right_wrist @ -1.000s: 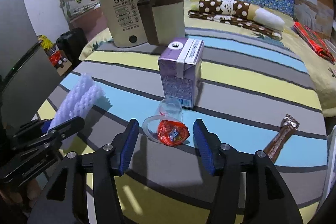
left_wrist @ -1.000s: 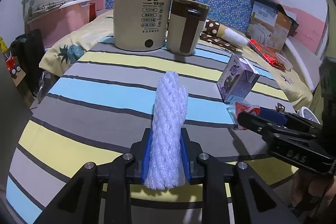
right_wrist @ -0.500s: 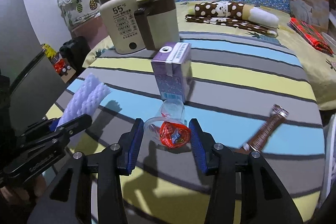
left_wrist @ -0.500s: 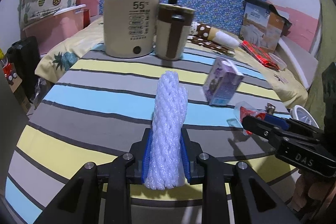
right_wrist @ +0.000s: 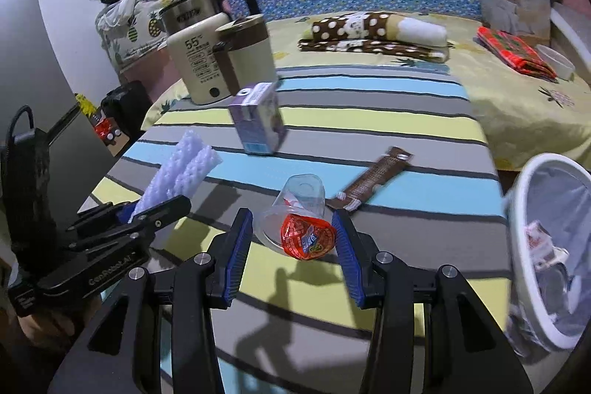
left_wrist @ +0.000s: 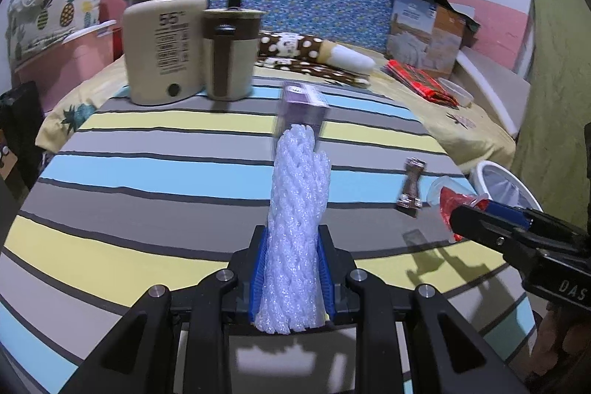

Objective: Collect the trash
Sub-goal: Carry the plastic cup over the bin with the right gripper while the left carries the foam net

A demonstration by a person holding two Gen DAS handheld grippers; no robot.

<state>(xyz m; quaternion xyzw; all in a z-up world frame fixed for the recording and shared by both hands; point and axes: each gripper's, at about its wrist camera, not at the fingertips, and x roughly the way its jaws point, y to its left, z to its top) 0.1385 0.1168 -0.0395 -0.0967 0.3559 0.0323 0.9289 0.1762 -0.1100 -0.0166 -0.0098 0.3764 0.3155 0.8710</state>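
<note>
My left gripper (left_wrist: 291, 246) is shut on a white foam net sleeve (left_wrist: 299, 194), which stands upright between its blue pads. My right gripper (right_wrist: 293, 239) is shut on a clear plastic cup (right_wrist: 303, 194) with a red wrapper (right_wrist: 306, 237) stuffed inside. The cup hangs above the striped table and casts a shadow on it. A brown sachet wrapper (right_wrist: 373, 180) and a purple drink carton (right_wrist: 258, 124) sit on the table beyond the cup. A white trash bin (right_wrist: 546, 172) with a liner and some trash inside stands off the table's right edge, close to my right gripper.
A cream electric kettle (right_wrist: 199, 61) and a cream-and-brown lidded mug (right_wrist: 247, 54) stand at the table's far left. Behind the table lies a bed with a dotted roll (right_wrist: 369, 28) and a red packet (right_wrist: 513, 52). A grey cabinet and a hand fill the left edge.
My right jaws closed on the cup and lifted it off the table. Both grippers moved right with their loads, and the white bin has come into view.
</note>
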